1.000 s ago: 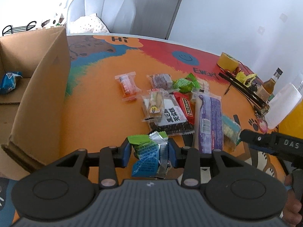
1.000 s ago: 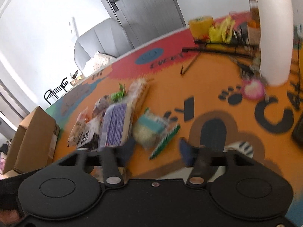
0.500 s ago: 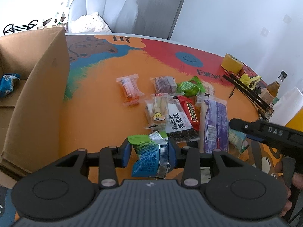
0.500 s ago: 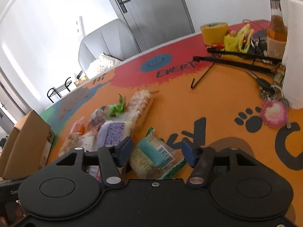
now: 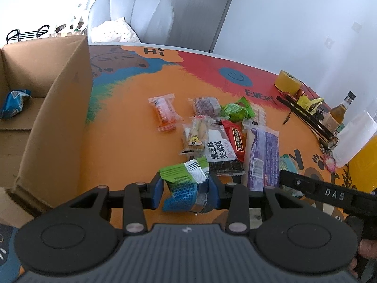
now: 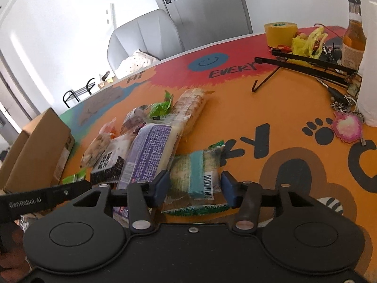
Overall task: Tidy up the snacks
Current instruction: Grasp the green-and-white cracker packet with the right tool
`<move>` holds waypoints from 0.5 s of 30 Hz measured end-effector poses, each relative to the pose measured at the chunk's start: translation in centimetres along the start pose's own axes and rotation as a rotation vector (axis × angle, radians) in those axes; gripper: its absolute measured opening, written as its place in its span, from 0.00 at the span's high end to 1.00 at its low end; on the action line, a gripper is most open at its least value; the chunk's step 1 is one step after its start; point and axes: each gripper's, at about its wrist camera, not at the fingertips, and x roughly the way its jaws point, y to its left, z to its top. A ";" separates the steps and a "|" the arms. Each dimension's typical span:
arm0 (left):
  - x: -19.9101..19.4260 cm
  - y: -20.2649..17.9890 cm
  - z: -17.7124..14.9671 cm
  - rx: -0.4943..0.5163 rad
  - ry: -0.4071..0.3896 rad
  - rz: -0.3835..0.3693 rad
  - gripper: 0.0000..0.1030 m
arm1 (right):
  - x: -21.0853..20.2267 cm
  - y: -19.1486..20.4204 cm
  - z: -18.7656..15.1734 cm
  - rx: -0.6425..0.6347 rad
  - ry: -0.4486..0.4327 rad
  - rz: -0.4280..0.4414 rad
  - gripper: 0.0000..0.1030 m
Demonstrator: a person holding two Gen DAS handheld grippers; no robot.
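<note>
Purple-white packet (image 5: 263,156), green wrapper (image 5: 235,112), orange table (image 5: 122,127), yellow tape (image 5: 288,82).

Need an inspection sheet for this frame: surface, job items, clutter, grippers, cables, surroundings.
Surface: table with a colourful printed cover.
Job's things: snack pile mid-table; cardboard box at the table's left, one blue packet inside.
Clutter: tape roll, bottle, paper towel roll, keys, yellow bag, black rods.
Grippers: left gripper shut on green-blue packet; right gripper open, straddling teal-banded packet.
Cables: nothing seen.
Surroundings: grey chair, grey door, white walls.
</note>
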 end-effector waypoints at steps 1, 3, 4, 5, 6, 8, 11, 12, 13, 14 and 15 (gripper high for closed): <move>-0.1 0.0 0.0 -0.001 -0.002 0.000 0.62 | 0.1 0.3 -0.1 -0.014 0.000 -0.006 0.46; -0.3 0.0 0.0 0.001 -0.005 0.001 0.62 | 0.3 0.8 -0.1 -0.043 0.004 -0.016 0.41; -0.4 0.0 0.0 0.001 -0.007 0.001 0.62 | 0.4 1.1 -0.1 -0.057 0.005 -0.022 0.38; -0.4 0.0 0.0 0.002 -0.007 0.002 0.62 | 0.5 1.3 -0.2 -0.069 0.004 -0.028 0.36; -0.5 0.0 0.0 0.002 -0.007 0.003 0.62 | 0.6 1.5 -0.3 -0.082 0.000 -0.039 0.36; -0.5 0.1 0.0 0.000 -0.007 0.004 0.62 | 0.7 1.8 -0.4 -0.096 -0.005 -0.055 0.39; -0.6 0.2 0.0 -0.001 -0.009 0.005 0.62 | 0.5 1.7 -0.4 -0.112 -0.005 -0.100 0.54; -0.7 0.2 -0.1 -0.001 -0.010 0.005 0.62 | 0.3 1.5 -0.3 -0.101 0.000 -0.097 0.54; -0.7 0.1 -0.1 -0.001 -0.011 0.003 0.62 | 0.2 1.4 -0.3 -0.094 0.004 -0.099 0.55; -0.8 0.1 -0.1 0.000 -0.012 0.001 0.62 | 0.0 1.3 -0.4 -0.089 0.007 -0.108 0.56; -0.9 0.1 -0.1 0.001 -0.015 -0.002 0.62 | -0.2 1.2 -0.4 -0.079 0.010 -0.114 0.56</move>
